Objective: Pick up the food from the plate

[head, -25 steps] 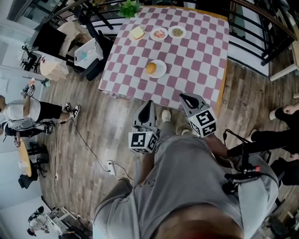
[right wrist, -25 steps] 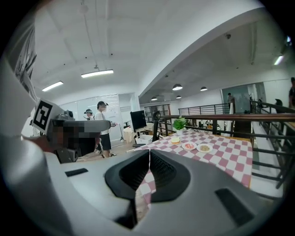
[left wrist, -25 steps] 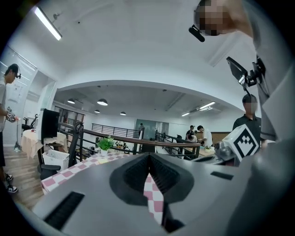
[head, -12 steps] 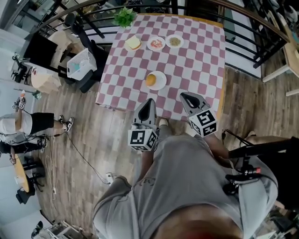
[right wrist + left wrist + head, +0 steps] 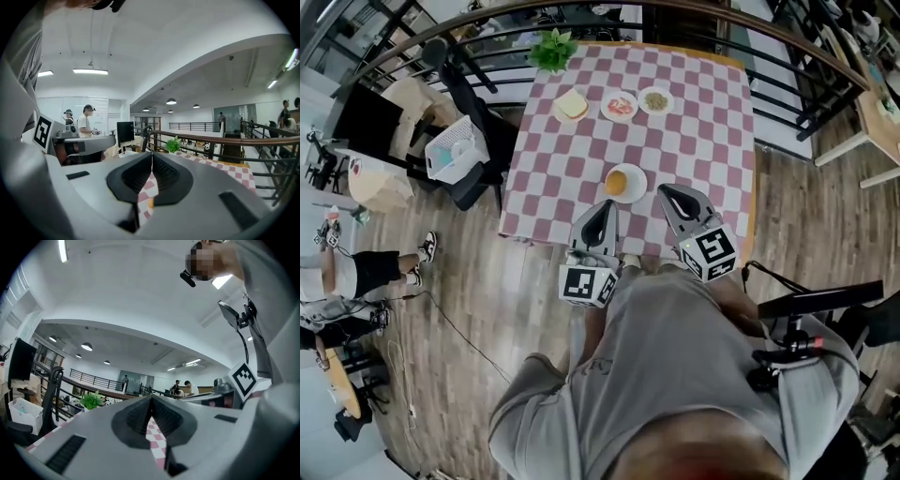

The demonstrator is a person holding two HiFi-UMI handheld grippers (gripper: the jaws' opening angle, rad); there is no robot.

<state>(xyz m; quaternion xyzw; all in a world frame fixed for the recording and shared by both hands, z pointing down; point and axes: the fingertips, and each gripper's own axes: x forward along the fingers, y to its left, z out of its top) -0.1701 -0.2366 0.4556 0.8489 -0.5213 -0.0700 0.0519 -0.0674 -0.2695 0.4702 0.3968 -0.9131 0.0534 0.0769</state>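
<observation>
A table with a pink-and-white checked cloth (image 5: 694, 141) carries several plates. The nearest white plate (image 5: 636, 184) holds a round orange piece of food (image 5: 617, 182). Along the far side sit a slice of bread (image 5: 572, 105), a plate of red food (image 5: 620, 105) and a plate of greenish food (image 5: 655, 99). My left gripper (image 5: 606, 206) reaches the table's near edge, just short of the orange food, with its jaws shut and empty (image 5: 151, 401). My right gripper (image 5: 664, 191) is to the right of that plate, also shut and empty (image 5: 152, 159). The orange food (image 5: 148, 203) shows through the slit below its jaws.
A green plant (image 5: 553, 49) stands at the table's far left corner. Dark railings (image 5: 787, 66) run behind and to the right. A black chair (image 5: 473, 112) and white basket (image 5: 455, 150) stand left of the table. A seated person (image 5: 347, 277) and a floor cable (image 5: 459, 323) are at left.
I have walked up to the table. Both grippers moved forward from over the wooden floor to the table's near edge, close to the plate with the orange food. Jaws stayed shut.
</observation>
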